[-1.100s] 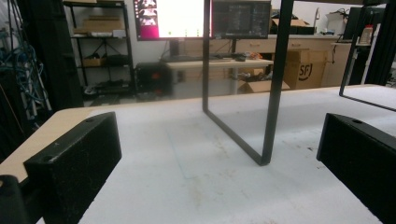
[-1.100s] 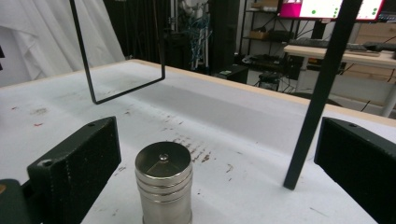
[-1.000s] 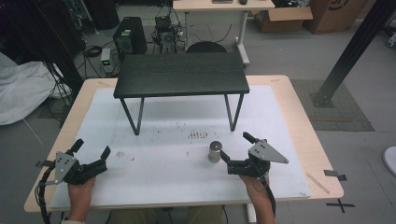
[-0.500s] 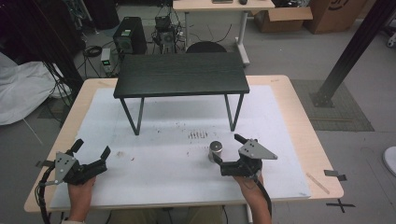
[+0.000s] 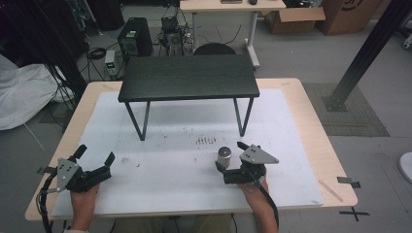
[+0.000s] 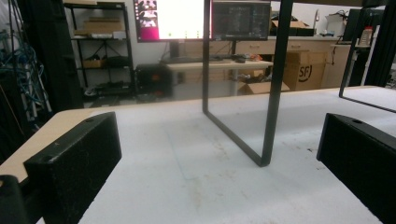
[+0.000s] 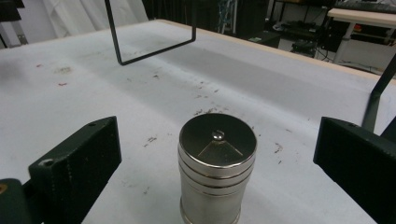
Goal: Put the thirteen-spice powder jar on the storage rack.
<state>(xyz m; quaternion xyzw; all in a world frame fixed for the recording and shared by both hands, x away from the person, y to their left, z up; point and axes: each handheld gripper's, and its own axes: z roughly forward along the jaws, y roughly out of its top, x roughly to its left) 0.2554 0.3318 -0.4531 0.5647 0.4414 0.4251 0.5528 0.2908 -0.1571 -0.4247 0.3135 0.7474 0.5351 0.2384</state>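
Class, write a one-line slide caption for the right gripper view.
Open right gripper lined up on an upright metal cylinder on the white table.

Dim, even overhead light (soft shadows), mild blur

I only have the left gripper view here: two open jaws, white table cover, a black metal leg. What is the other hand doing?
Observer: The right gripper is at a small metal cylinder standing upright on the white sheet, in front of the black bench.
Operator: Has it grabbed it?
Observer: No. In the right gripper view the jaws stand wide open on either side of the cylinder, with a gap on both sides.
Operator: And where does my gripper sit on the table?
Observer: In the high view the left gripper rests open near the front left corner of the sheet, well apart from the cylinder.
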